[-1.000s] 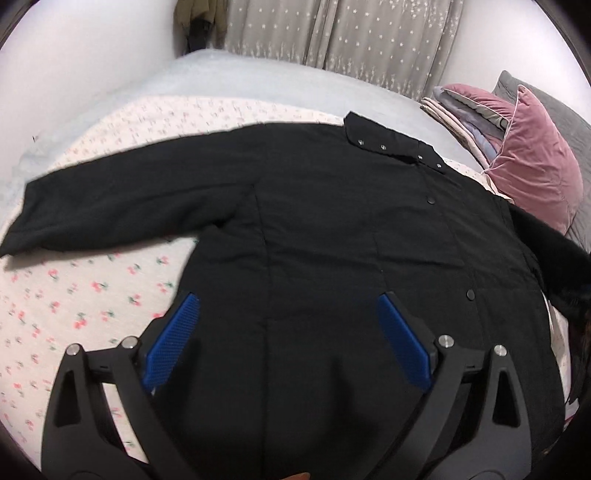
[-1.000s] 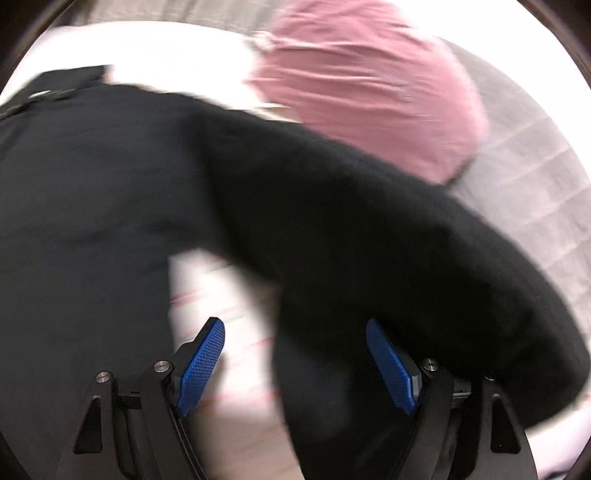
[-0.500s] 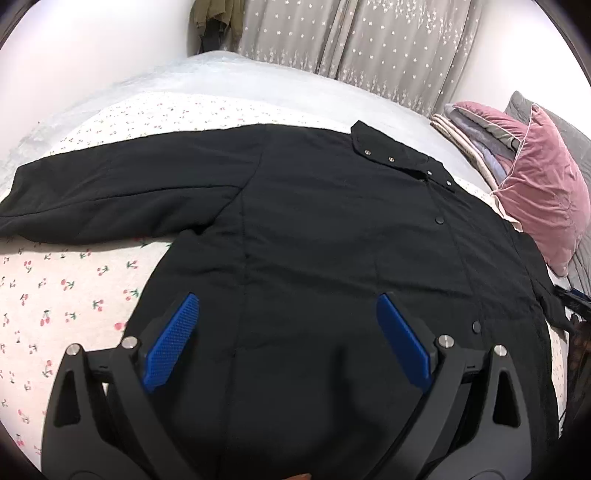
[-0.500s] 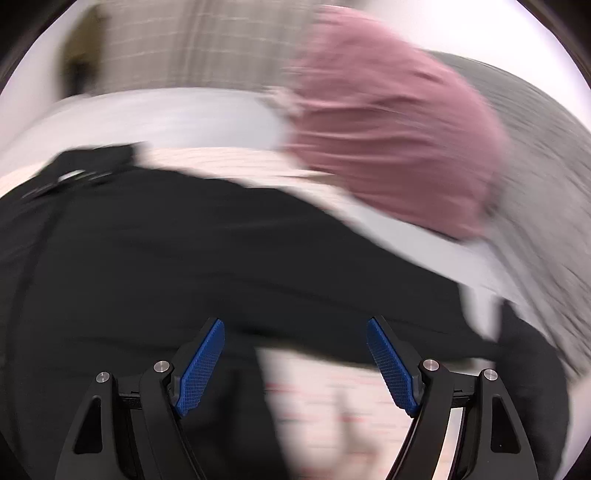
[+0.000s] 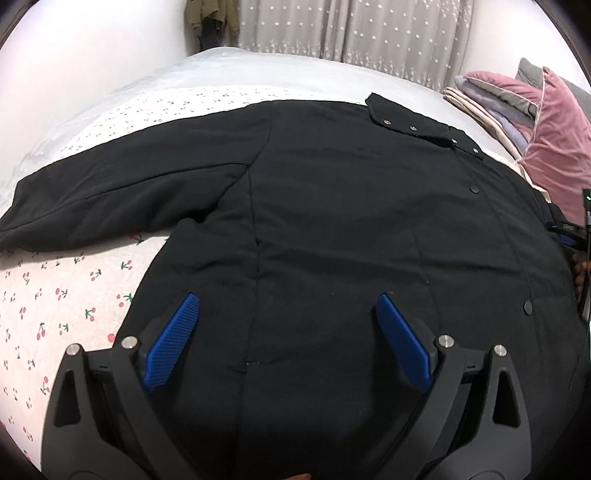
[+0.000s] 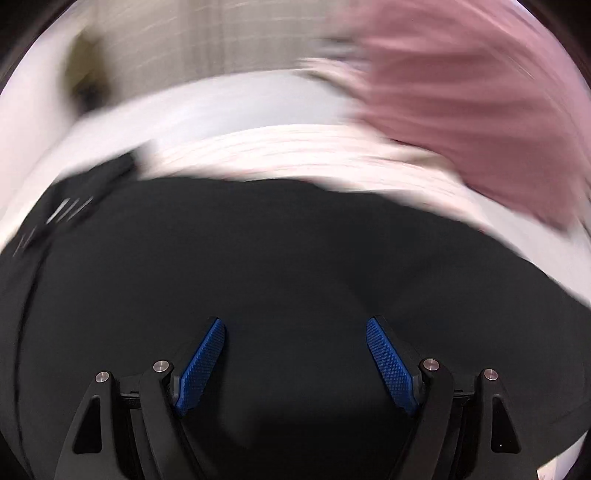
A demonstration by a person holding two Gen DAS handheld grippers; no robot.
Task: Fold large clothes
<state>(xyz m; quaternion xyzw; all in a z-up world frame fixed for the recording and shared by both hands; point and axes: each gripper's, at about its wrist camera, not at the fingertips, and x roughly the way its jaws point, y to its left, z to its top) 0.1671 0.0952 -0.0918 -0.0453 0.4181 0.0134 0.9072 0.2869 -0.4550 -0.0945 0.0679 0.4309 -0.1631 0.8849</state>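
Observation:
A large black jacket (image 5: 351, 221) lies spread flat on a bed, collar at the far right, one sleeve (image 5: 110, 199) stretched out to the left. My left gripper (image 5: 288, 314) is open and empty above the jacket's lower body. My right gripper (image 6: 295, 332) is open and empty above the jacket's black cloth (image 6: 258, 258); this view is blurred by motion. The right gripper's edge also shows at the far right of the left wrist view (image 5: 569, 232).
The bed has a cherry-print sheet (image 5: 66, 295) and a pale grey cover (image 5: 258, 70) beyond. A pink pillow (image 5: 554, 140) and folded bedding (image 5: 487, 103) lie at the right; the pillow shows blurred in the right wrist view (image 6: 480, 92). Curtains (image 5: 351, 29) hang behind.
The right gripper has swung leftward from the right sleeve over the jacket's body. The right sleeve no longer sticks out. The left gripper has drifted slightly to the left.

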